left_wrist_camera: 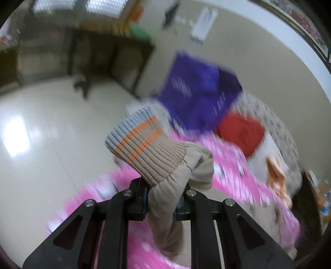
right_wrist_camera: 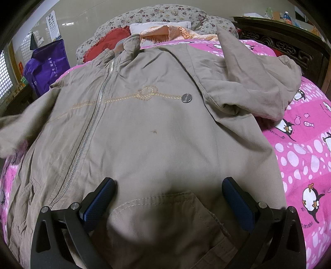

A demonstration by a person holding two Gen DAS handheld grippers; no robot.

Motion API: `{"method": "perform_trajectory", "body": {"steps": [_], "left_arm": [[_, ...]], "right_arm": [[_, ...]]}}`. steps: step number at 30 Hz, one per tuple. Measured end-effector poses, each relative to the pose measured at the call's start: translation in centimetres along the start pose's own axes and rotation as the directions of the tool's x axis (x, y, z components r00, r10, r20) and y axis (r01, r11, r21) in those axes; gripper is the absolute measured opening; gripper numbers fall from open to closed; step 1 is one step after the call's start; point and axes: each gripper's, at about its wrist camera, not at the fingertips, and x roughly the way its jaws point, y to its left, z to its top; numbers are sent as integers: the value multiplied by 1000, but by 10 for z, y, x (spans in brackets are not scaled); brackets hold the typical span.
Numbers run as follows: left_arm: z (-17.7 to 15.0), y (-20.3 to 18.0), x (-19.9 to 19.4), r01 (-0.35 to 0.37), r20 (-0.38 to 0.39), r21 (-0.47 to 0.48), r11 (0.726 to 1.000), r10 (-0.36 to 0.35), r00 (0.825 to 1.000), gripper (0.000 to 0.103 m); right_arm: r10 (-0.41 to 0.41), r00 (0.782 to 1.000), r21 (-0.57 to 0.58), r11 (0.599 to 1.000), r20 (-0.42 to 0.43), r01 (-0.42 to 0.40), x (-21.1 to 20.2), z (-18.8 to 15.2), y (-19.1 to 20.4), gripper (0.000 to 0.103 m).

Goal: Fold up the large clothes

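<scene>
A large beige jacket point(right_wrist_camera: 155, 128) with a zipper lies spread face up on a pink penguin-print bedsheet point(right_wrist_camera: 306, 157). Its right sleeve point(right_wrist_camera: 258, 89) is folded across the body. My left gripper point(left_wrist_camera: 162, 197) is shut on the other sleeve point(left_wrist_camera: 169, 198), just below its ribbed cuff point(left_wrist_camera: 142, 144) with grey and orange stripes; the cuff sticks up above the fingers. In the right wrist view that sleeve point(right_wrist_camera: 14, 132) shows blurred at the left edge. My right gripper point(right_wrist_camera: 168, 186) stands open, its blue-padded fingers spread just over the jacket's lower front near a pocket.
Beyond the jacket lie a floral pillow point(right_wrist_camera: 165, 14), a red cushion point(right_wrist_camera: 107, 41) and an orange cloth point(right_wrist_camera: 171, 31). A purple bag point(left_wrist_camera: 198, 91) stands beside the bed. A dark wooden headboard point(right_wrist_camera: 289, 43) runs along the right. Dark wooden furniture point(left_wrist_camera: 93, 58) stands on the glossy floor point(left_wrist_camera: 41, 134).
</scene>
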Motion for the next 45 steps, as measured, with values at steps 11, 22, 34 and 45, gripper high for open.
{"method": "perform_trajectory", "body": {"steps": [11,22,34,45], "left_arm": [[-65,-142,0,283,-158,222,933,-252,955,15],[-262,-329,28,558,-494,285,779,-380,782,31],[-271,-291,24,637,-583,265,724,-406,703,78],[-266,-204,28,395,-365,429,812,-244,898,79]], "right_arm": [[1,1000,0,1000,0,-1,0,0,1,102],[3,1000,1,1000,-1,-3,0,1,3,102],[-5,1000,-3,1000,-4,5,0,1,4,102],[147,985,-15,989,92,-146,-46,35,14,101]]}}
